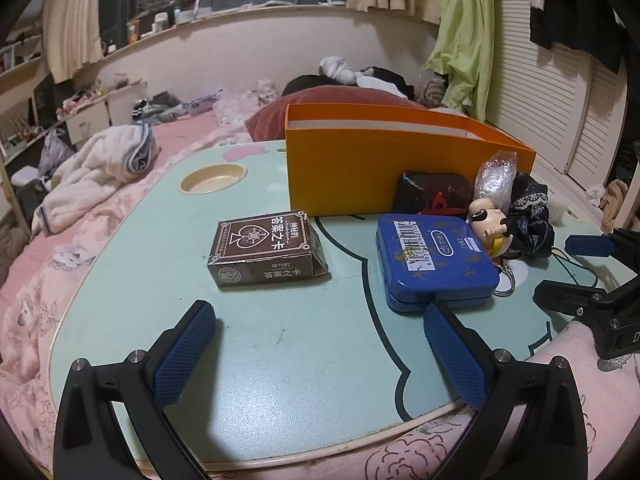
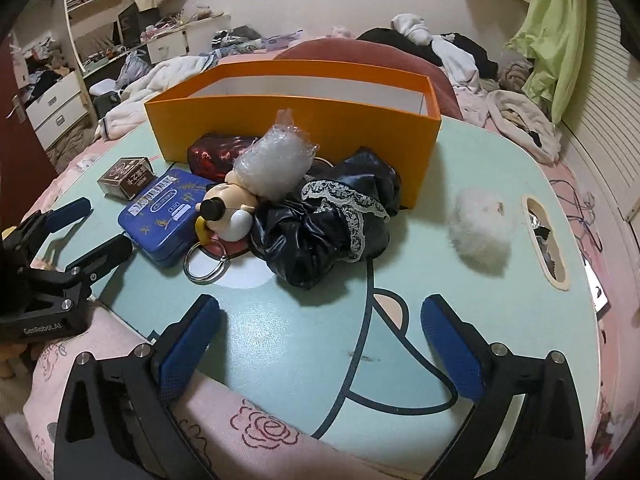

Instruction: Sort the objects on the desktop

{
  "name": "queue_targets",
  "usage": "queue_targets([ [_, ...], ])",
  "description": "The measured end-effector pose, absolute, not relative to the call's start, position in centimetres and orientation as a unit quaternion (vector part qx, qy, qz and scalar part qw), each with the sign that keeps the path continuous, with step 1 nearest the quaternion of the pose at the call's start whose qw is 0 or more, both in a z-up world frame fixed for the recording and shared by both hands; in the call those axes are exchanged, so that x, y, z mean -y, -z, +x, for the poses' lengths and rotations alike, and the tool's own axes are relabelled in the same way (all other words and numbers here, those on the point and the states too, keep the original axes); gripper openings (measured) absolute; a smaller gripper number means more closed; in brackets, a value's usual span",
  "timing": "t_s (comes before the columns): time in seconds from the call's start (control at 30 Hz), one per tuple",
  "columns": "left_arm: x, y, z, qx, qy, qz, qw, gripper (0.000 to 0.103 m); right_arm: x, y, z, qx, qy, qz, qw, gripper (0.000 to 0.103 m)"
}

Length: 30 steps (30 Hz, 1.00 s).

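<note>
An orange box (image 1: 360, 168) (image 2: 280, 120) stands open-topped at the back of a mint lap table (image 1: 280, 340) (image 2: 300, 340). In front of it lie a brown card box (image 1: 264, 248) (image 2: 126, 178), a blue tin (image 1: 436, 260) (image 2: 164, 216), a dark red wrapped item (image 1: 432, 192) (image 2: 216, 152), a doll keychain (image 1: 490, 220) (image 2: 232, 208) with a bubble-wrapped top (image 2: 272, 160), a black lace scrunchie (image 1: 528, 216) (image 2: 332, 232) and a white fluffy ball (image 2: 480, 228). My left gripper (image 1: 320, 312) (image 2: 96, 226) stands open over bare table, near the tin. My right gripper (image 2: 320, 312) (image 1: 576, 268) is open too, empty.
The table rests on a bed with pink flowered bedding (image 2: 260, 432). A round cup recess (image 1: 212, 180) sits at the table's far left, a slot handle (image 2: 548, 240) at its right edge. Clothes, a red pillow (image 2: 360, 52) and shelves lie behind.
</note>
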<state>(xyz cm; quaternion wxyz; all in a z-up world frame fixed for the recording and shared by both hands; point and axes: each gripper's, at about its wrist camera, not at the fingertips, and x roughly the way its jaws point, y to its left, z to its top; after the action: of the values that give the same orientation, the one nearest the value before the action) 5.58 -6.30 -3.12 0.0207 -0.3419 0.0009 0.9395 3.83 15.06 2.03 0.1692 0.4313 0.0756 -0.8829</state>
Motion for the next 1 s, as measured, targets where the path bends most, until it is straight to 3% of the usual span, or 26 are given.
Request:
queue_targets([
  [0.43,8.7,-0.2,5.1,0.02,-0.95,-0.311,-0.009,0.103,-14.9,-2.0,4.1,-0.074,0.883,0.431,0.171,0.101],
  [0.67,11.6,1.0,-0.1,0.066,-0.92,-0.386,-0.019,0.102,-14.9,-2.0,4.1,-0.074,0.883,0.431,0.171,0.101],
  [0.8,11.2,1.9,-0.7,0.05,-0.917,-0.396,-0.02,0.055,-14.9,-2.0,4.1,-0.075,0.883,0.431,0.171,0.101],
  [1.0,9.9,1.0,2.5,0.057,-0.936,-0.346,0.025,0.056,-15.1,-2.0,4.2,-0.072,0.883,0.43,0.171,0.101],
])
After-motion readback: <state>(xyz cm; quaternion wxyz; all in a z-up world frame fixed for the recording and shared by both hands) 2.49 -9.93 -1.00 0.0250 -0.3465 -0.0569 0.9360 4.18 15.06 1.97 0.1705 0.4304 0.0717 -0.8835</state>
